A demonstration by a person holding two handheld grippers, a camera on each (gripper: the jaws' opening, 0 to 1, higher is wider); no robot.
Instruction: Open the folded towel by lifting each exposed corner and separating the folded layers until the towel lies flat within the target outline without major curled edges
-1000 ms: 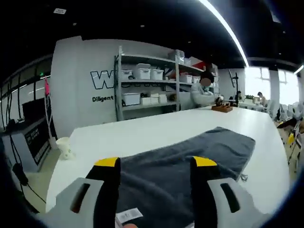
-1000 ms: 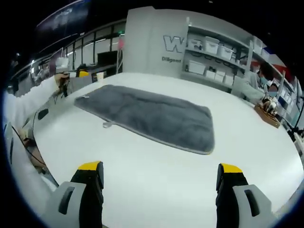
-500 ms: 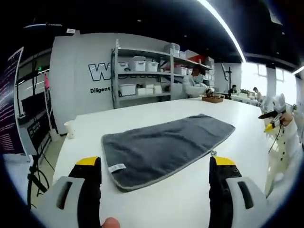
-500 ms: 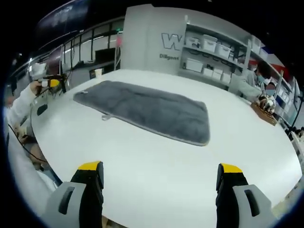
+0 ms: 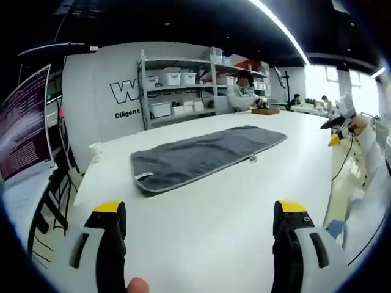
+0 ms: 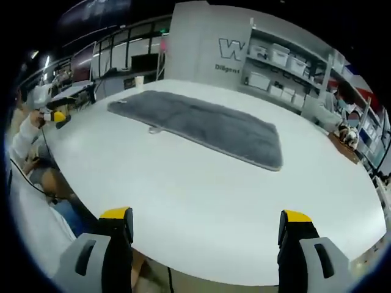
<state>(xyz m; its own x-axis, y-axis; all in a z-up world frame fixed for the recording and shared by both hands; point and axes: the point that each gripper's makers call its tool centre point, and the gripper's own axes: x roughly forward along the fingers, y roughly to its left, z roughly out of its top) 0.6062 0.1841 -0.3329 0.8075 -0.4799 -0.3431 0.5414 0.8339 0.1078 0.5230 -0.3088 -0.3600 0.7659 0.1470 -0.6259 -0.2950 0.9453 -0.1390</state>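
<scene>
We see the long grey plush towel (image 5: 201, 155) on the white table (image 5: 214, 226), lying crosswise well ahead of both wide-open, empty grippers (image 5: 198, 235) (image 6: 208, 241); we judge the left one nearer its labelled end.

Your towel (image 5: 204, 156) is a plain dark grey with a paler grey trim along its edge and a small white label at one corner; in the right gripper view the towel (image 6: 198, 125) shows the same even grey. The surface (image 5: 201, 213) under it is plain white. Your left gripper (image 5: 198, 210) has grey jaws capped in yellow, and your right gripper (image 6: 206, 217) matches it. The wall (image 5: 101, 79) behind is light grey with white and black lettering.
</scene>
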